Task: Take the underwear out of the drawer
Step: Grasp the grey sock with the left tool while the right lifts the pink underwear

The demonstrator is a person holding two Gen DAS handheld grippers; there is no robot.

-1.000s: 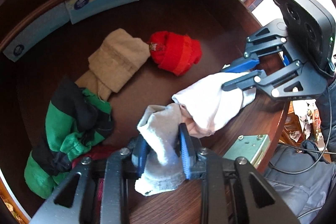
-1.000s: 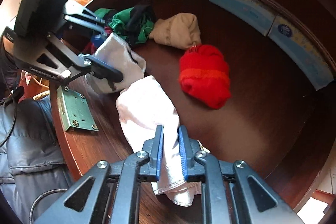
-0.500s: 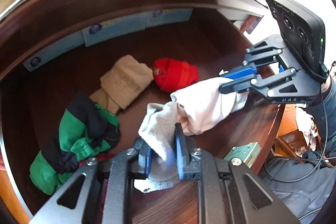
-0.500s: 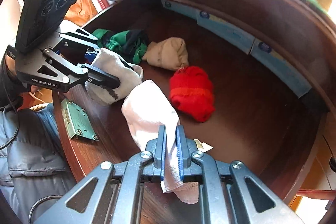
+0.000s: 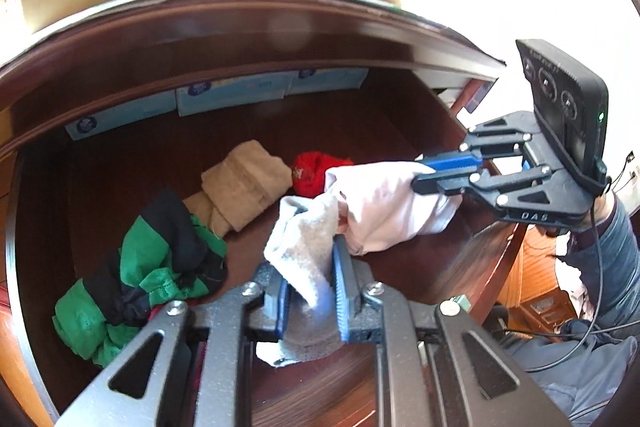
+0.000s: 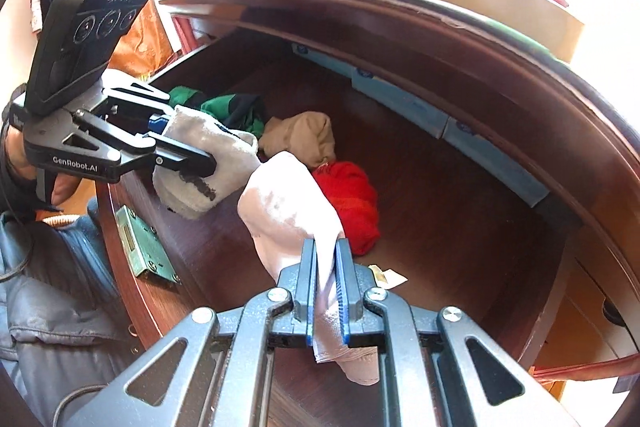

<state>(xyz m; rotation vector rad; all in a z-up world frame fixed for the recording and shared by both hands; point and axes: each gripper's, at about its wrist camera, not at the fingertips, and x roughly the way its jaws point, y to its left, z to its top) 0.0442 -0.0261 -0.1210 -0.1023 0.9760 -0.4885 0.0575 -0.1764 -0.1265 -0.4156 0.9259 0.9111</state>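
1. Left gripper (image 5: 310,291) is clamped tight on a grey-white garment (image 5: 304,247), held above the drawer (image 5: 400,123) floor, probably to clear the front edge.
2. Right gripper (image 6: 325,291) pinches a pale pink garment (image 6: 288,207) fully closed, just beside the grey one.
3. The green-black (image 5: 156,267), beige (image 5: 244,183) and red (image 6: 352,203) clothes lie inside.
4. "GenRobot.AI" is printed on the left gripper; "DAS" on the right.

drawer (image 5: 360,131) | tan bundle (image 5: 246,183) | red bundle (image 6: 352,199) | green-black garment (image 5: 152,267)

Grey garment (image 5: 304,251) (tongs (image 5: 310,291) clamped)
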